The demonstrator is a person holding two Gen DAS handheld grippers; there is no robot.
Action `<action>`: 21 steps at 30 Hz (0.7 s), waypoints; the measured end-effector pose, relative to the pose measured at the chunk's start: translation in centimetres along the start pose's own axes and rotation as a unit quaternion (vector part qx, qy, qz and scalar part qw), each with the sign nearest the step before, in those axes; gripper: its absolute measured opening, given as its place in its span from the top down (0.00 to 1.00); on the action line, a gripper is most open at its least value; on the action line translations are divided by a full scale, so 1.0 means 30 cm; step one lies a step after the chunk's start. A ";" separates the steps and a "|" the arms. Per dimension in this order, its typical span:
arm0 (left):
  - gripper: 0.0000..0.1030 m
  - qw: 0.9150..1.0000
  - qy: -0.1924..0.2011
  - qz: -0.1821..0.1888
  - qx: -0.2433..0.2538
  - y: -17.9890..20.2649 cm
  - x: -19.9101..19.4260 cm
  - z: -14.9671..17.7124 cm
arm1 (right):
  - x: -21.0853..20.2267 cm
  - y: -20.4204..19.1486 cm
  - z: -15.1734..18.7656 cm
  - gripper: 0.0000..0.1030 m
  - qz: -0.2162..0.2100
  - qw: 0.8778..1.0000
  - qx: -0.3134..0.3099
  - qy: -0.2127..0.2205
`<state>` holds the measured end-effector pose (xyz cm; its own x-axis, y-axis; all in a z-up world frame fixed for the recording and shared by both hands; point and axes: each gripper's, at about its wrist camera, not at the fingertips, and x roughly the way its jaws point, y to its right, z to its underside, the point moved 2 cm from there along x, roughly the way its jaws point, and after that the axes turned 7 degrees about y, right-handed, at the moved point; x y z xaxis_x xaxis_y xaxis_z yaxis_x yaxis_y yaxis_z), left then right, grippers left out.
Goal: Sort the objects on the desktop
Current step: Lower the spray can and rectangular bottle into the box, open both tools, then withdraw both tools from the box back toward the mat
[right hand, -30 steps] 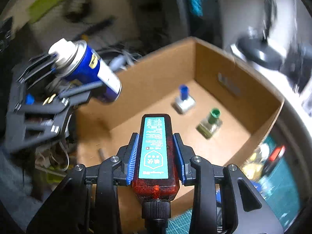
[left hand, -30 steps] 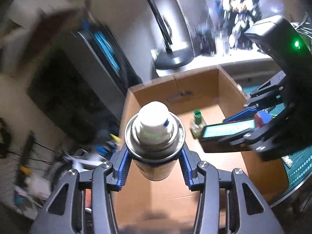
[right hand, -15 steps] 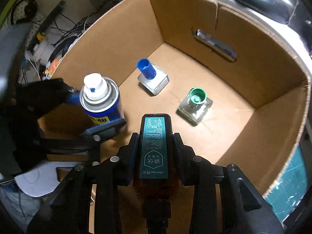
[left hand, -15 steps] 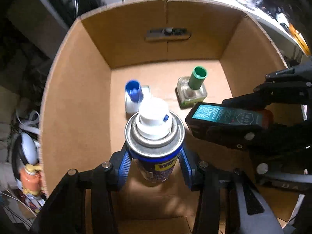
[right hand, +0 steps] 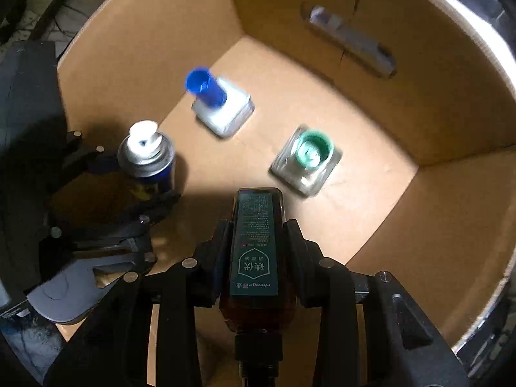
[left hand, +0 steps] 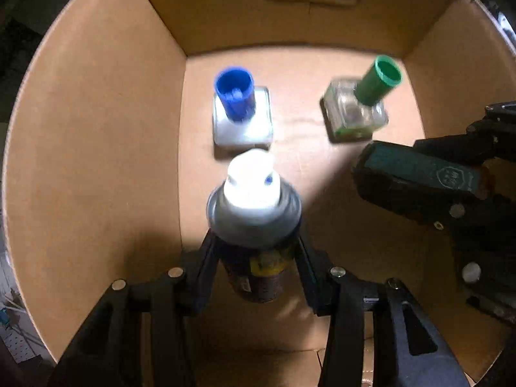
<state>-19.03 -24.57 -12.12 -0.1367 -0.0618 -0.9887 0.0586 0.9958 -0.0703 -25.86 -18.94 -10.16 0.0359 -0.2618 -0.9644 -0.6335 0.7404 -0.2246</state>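
Brown cardboard box [left hand: 96, 161] interior fills view. Left gripper [left hand: 254, 251] clamps blue spray can [left hand: 254, 213], white nozzle. Right gripper [right hand: 258, 248] clamps amber bottle [right hand: 254, 242], green label reading "chenge". At twelve o'clock: blue-capped bottle [left hand: 240, 116]; green-capped glass bottle [left hand: 358, 109], one o'clock.

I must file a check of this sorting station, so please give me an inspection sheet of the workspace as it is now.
Surface: brown cardboard box, open top, bare floor between the things.
Job's things: blue spray can with white nozzle and dark amber bottle with green label, both held inside the box; square clear bottle with blue cap and square clear bottle with green cap upright on the floor, apart.
Clutter: nothing seen in the box.
Grippers: left gripper shut on the spray can; right gripper shut on the amber bottle.
Cables: some outside the box, upper left of the right wrist view.
Surroundings: dark, blurred.
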 end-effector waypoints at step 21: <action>0.31 0.966 0.255 0.010 -0.049 0.034 -0.504 0.243 | -0.504 -0.072 0.212 0.62 -0.059 0.963 -0.059 0.258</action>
<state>-9.69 -23.10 1.78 -0.6067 -0.0260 -0.7945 -0.0246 0.9996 -0.0140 -20.12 -12.63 4.03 -0.2562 -0.6349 -0.7289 -0.7326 0.6195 -0.2821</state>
